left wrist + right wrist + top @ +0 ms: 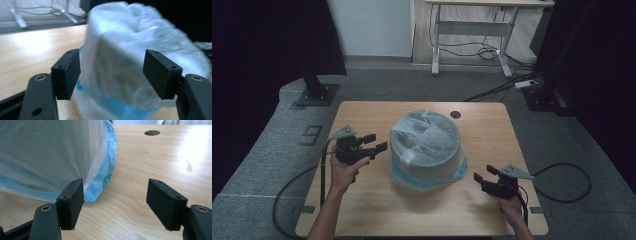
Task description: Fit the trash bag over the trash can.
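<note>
With both tools gaping empty, left tool point(373, 142) and right tool point(484, 176) should grip the bucket point(426, 147) liner's slack, not its wall.

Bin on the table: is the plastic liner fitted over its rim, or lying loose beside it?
Fitted. The clear liner drapes over the grey bin's rim and down its sides, blue-tinted plastic bunched at the base; both grippers are clear of it.

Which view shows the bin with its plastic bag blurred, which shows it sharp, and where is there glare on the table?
Left gripper view: the bin is smeared by motion blur. Right gripper view: the plastic bag is sharp, with glare on the table at right. High view: dim, dark surroundings.
</note>
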A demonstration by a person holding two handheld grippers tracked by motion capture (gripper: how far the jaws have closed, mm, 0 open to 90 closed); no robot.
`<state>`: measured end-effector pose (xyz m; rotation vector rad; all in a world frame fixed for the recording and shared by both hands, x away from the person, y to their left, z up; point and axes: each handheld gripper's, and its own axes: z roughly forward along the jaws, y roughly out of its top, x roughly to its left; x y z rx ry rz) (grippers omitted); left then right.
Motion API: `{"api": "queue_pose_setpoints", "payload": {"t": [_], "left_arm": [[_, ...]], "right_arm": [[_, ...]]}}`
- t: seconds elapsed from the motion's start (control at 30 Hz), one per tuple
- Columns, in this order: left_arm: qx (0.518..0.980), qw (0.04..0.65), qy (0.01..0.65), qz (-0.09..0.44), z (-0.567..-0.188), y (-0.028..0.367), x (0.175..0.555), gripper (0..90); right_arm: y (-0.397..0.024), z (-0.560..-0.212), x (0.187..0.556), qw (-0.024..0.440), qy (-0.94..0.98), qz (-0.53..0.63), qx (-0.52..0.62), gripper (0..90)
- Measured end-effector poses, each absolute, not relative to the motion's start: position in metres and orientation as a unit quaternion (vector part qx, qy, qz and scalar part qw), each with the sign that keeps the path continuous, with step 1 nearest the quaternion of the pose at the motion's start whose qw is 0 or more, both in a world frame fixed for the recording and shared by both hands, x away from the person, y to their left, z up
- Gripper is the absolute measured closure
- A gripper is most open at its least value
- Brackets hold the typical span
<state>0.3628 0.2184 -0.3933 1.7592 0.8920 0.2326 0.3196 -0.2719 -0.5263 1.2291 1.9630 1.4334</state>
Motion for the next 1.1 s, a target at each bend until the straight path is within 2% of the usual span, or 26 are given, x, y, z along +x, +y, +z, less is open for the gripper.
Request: {"api": "queue_pose_setpoints", "payload": {"t": [0.4, 1.1], "left_arm": [[0.774, 0.531, 0.332, 0.101, -0.344, 0.169, 0.381, 29.5], [0.819, 0.48, 0.309, 0.063, -0.331, 0.092, 0.423, 29.3]], "right_arm": [[-0.276, -0.53, 0.321, 0.2, 0.707, 0.509, 0.449, 29.6], [-0.28, -0.531, 0.321, 0.201, 0.703, 0.509, 0.454, 29.6]]}}
